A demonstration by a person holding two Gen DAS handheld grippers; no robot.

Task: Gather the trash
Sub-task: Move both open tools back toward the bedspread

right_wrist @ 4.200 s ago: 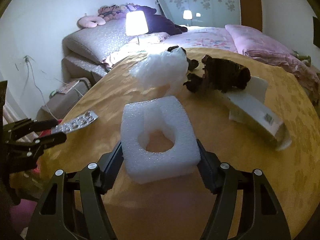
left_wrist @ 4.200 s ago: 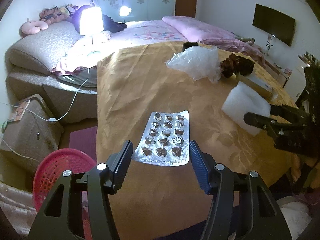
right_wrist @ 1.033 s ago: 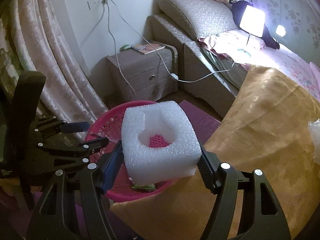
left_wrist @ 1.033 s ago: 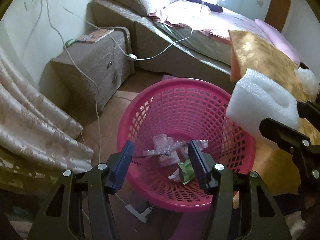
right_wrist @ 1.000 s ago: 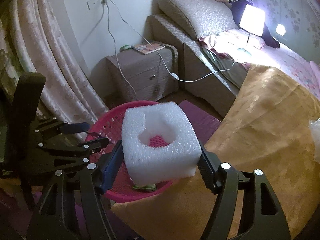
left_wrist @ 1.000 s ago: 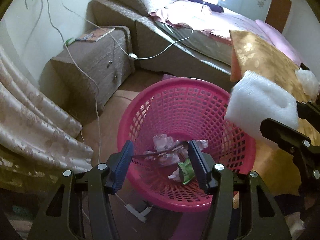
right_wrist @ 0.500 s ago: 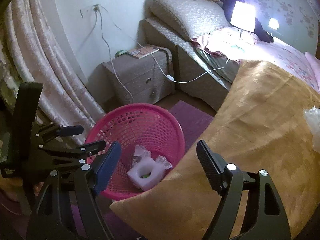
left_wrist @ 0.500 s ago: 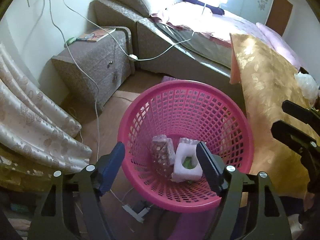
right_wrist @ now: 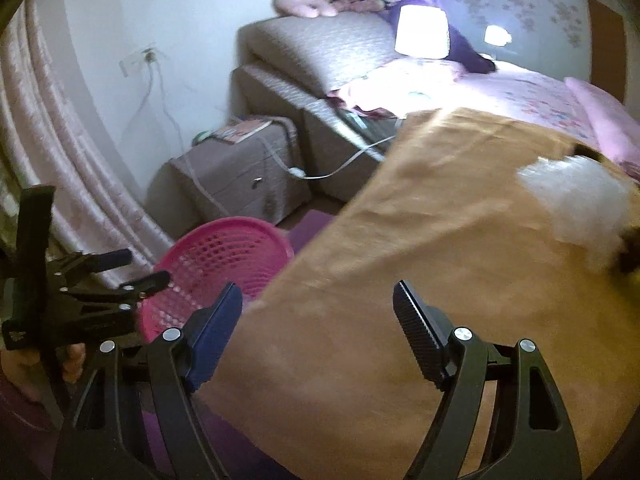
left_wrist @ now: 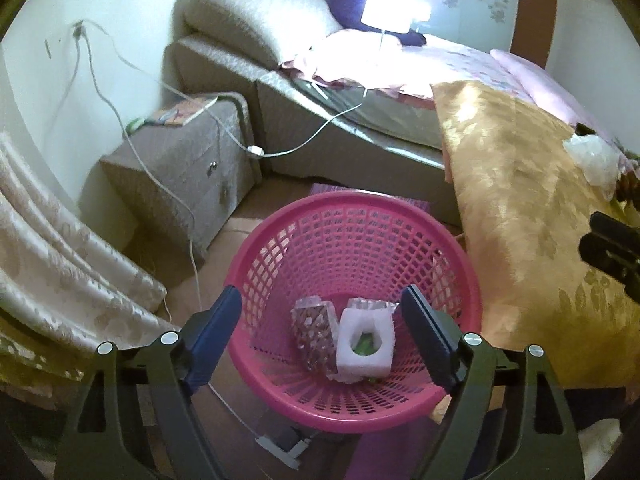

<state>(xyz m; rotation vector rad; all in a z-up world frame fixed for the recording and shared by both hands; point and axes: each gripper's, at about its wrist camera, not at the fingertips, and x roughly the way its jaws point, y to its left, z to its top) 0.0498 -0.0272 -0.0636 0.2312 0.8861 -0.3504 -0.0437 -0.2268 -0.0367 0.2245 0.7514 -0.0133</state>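
Observation:
The pink mesh basket (left_wrist: 280, 240) stands on the floor under my left gripper (left_wrist: 322, 314), whose jaws are still opening with nothing between them. In the basket lie the white foam block (left_wrist: 364, 346) and the silver blister pack (left_wrist: 314, 330). My right gripper (right_wrist: 318, 312) hovers open and empty over the gold tablecloth (right_wrist: 440, 260), with the basket (right_wrist: 224, 256) at its left. A crumpled clear plastic bag (right_wrist: 576, 196) rests on the cloth at the right, blurred; the same plastic bag (left_wrist: 592, 160) shows in the left wrist view.
A grey nightstand (left_wrist: 188, 156) with white cables (left_wrist: 160, 184) stands behind the basket, a curtain (left_wrist: 60, 272) to its left. The bed (left_wrist: 400, 80) with a lit lamp (left_wrist: 394, 10) fills the back. A power strip (left_wrist: 280, 444) lies by the basket's foot.
Both grippers let go: the foam block and the blister pack dropped into the basket. The left jaws widened. The right gripper swung right, away from the basket and over the tablecloth.

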